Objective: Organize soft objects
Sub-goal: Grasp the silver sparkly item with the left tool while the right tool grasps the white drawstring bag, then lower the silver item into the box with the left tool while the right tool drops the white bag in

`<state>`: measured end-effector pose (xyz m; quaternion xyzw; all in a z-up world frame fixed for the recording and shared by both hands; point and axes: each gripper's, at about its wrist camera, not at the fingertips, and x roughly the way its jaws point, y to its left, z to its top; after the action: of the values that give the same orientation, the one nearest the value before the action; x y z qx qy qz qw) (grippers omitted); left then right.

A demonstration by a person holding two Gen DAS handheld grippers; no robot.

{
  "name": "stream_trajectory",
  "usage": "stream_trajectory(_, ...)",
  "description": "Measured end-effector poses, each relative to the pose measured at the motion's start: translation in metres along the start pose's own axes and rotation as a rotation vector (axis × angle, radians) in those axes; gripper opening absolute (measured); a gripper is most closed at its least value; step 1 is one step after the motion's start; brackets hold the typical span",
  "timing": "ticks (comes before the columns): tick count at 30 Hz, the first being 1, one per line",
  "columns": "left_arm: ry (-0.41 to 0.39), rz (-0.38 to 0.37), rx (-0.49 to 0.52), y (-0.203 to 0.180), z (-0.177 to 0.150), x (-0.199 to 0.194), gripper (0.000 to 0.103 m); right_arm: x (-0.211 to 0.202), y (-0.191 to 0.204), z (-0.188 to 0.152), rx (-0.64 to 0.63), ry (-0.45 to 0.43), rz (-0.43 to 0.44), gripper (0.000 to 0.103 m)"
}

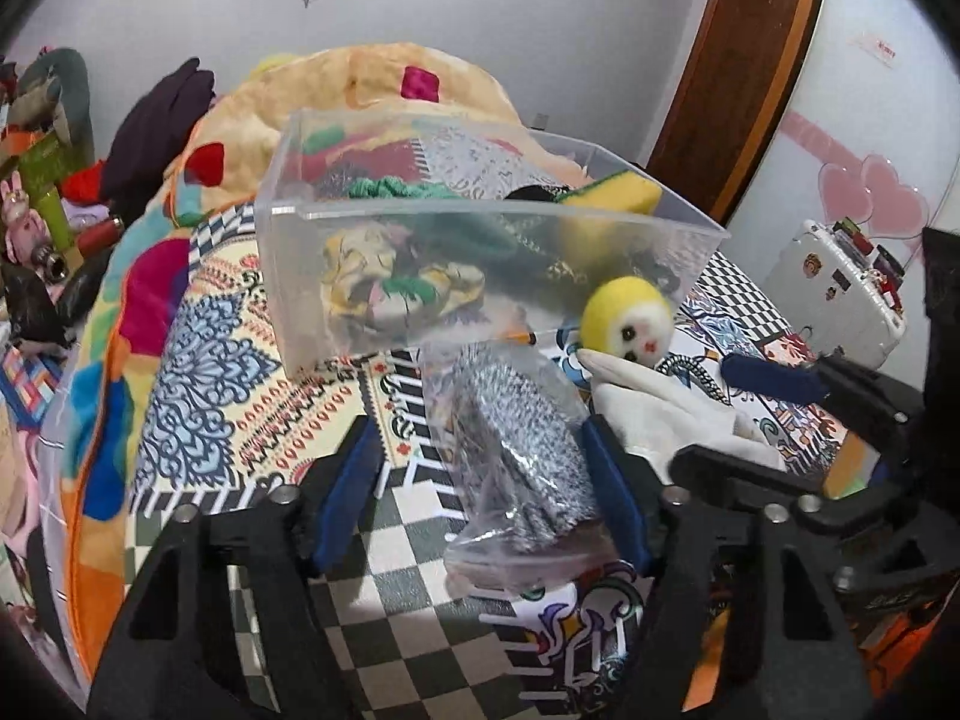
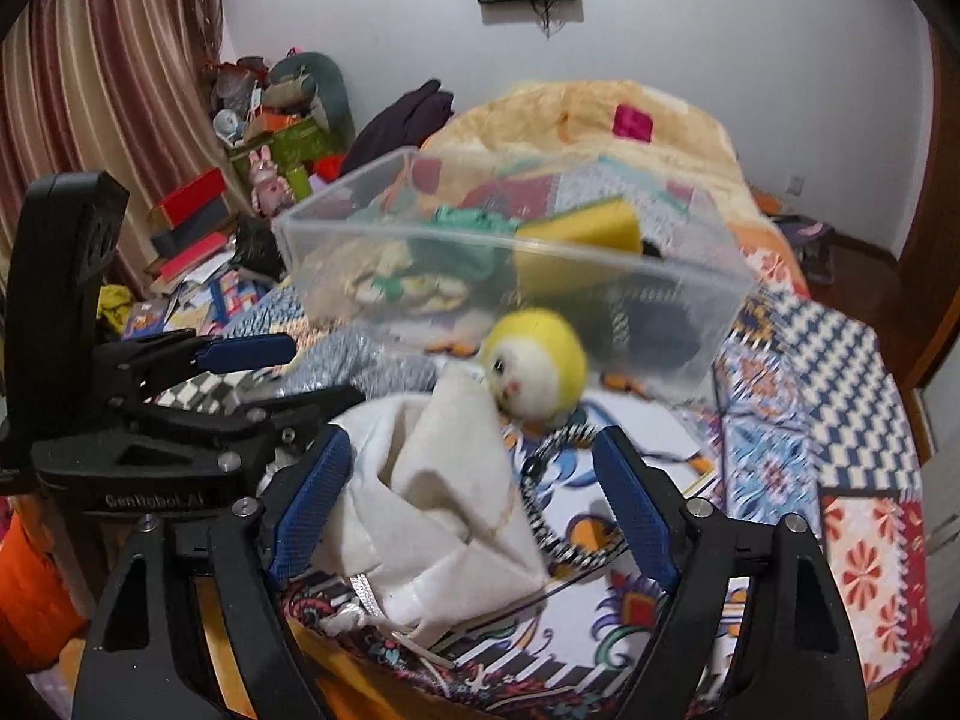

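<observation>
Patchwork bedspread (image 1: 204,360) under clear bin (image 1: 480,222); white wall (image 1: 510,30); both grippers' jaws wide.

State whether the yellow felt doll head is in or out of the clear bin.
Out. The yellow doll head lies on the patterned bedspread in front of the clear bin.

yellow-headed doll (image 2: 534,366) blurred, clear bin (image 2: 690,324) contents smeared
</observation>
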<state>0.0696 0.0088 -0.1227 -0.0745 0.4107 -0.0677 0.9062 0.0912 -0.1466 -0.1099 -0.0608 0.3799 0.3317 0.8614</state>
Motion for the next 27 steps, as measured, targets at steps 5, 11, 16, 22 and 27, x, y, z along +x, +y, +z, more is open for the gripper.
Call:
stream_trajectory(5, -0.003, -0.02, -0.004, 0.002, -0.006, 0.001, 0.046, 0.006, 0.004, -0.004, -0.017, 0.028, 0.032, 0.049)
stream_trajectory(11, -0.019, -0.011, 0.026, -0.006, -0.014, -0.003, 0.029, 0.004, 0.012, -0.007, -0.052, 0.018, 0.034, 0.022)
stream_trajectory(16, -0.03, -0.015, 0.038, -0.008, -0.014, -0.014, 0.025, -0.005, 0.012, -0.004, -0.056, -0.013, 0.034, 0.02)
stream_trajectory(22, -0.085, 0.006, 0.055, -0.01, -0.005, -0.032, 0.024, -0.026, 0.011, 0.006, -0.05, -0.083, 0.05, 0.02)
stream_trajectory(27, -0.16, 0.019, 0.056, -0.007, 0.007, -0.055, 0.024, -0.043, 0.009, 0.02, -0.048, -0.149, 0.02, 0.02)
